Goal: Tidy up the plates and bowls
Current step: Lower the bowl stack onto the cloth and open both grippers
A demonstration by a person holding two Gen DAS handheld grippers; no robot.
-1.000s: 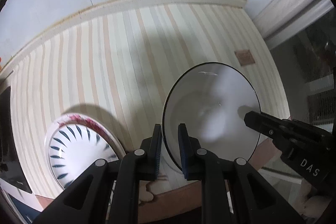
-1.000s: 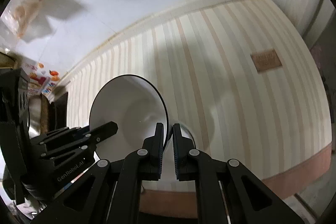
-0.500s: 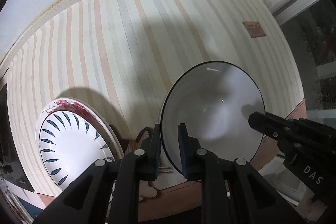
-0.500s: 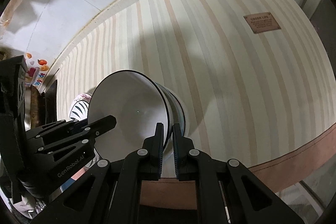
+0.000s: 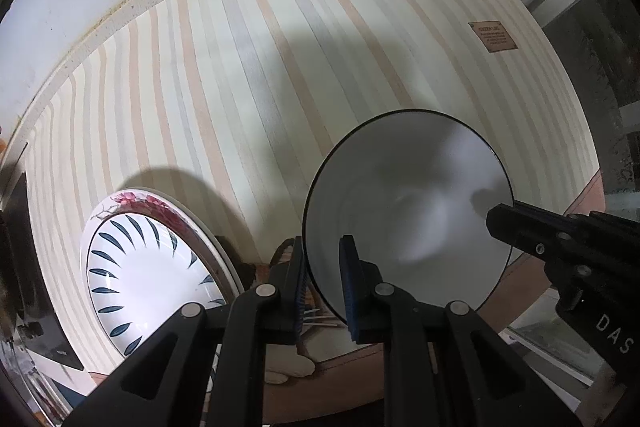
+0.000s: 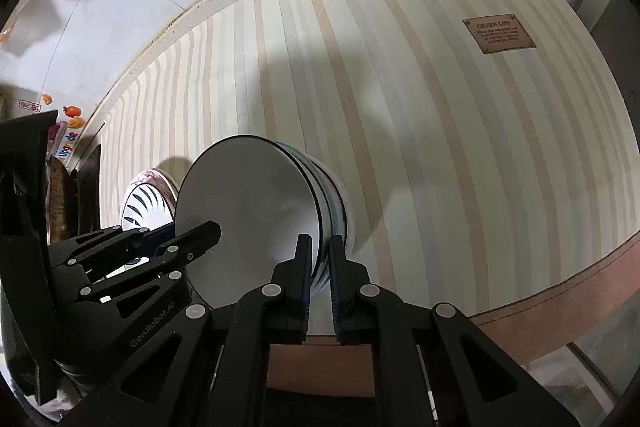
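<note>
Left wrist view: we find the left gripper (image 5: 322,283) pinching the near rim of a white bowl (image 5: 408,203), one finger inside the wall and one outside. The right gripper (image 5: 496,221) enters from the right and pinches the opposite rim. Right wrist view: the same bowl (image 6: 248,215) sits on top of a stack of bowls (image 6: 336,207), and the right gripper (image 6: 320,267) is closed on the rims there; whether it grips one rim or several, we cannot tell. The stack appears to rest on the striped mat (image 6: 420,131), though its base is hidden. A patterned plate (image 5: 148,275) lies on the mat to the left, near the bowls but apart from them. We judge the bowls gathered and this one nested or nearly so. Releasing remains, and the plate seems yet unsorted.
</note>
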